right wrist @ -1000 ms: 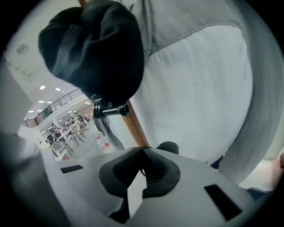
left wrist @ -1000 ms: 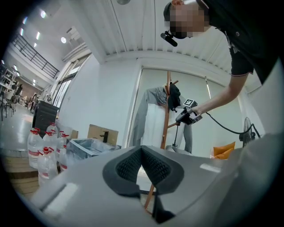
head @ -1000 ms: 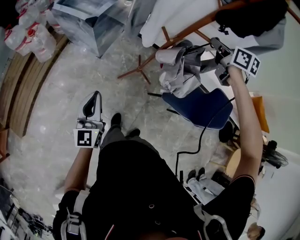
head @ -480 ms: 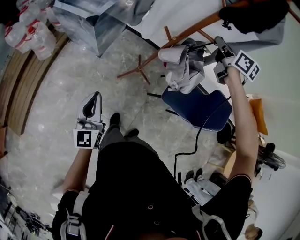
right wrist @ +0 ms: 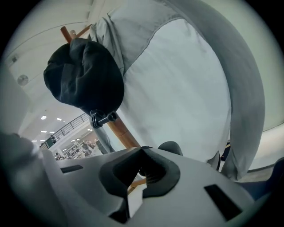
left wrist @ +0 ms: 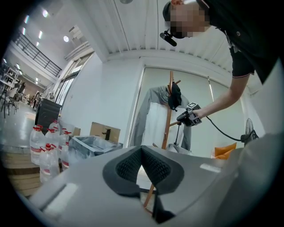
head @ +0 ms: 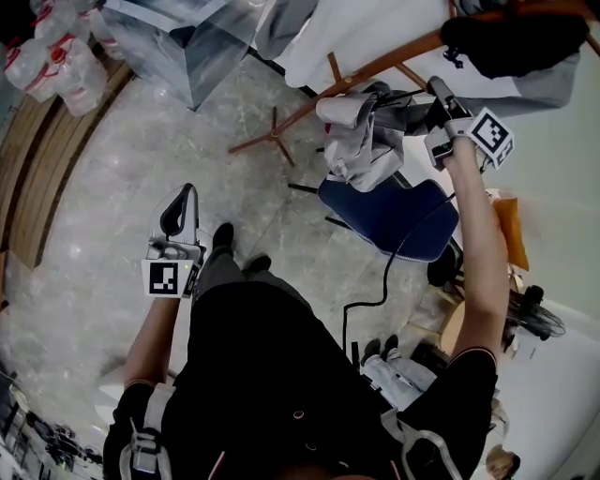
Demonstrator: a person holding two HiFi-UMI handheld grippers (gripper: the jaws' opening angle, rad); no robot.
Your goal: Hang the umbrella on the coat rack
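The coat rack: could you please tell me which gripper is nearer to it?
Right. The right gripper, holding the umbrella, is beside the coat rack; the left gripper sits far off.

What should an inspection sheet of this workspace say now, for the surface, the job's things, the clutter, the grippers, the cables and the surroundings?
surface: pale marbled floor; no table seen.
job's things: grey folded umbrella held in the air beside the wooden coat rack, not yet hung; the rack bears a black hat and a light coat.
clutter: water bottles and clear plastic bin on the floor; blue chair below the umbrella.
grippers: left gripper shut, empty, apart from the rack; right gripper shut on the umbrella's end.
cables: black cable trails from the right gripper down past the chair.
surroundings: white wall behind the rack; open hall with ceiling lights beyond.
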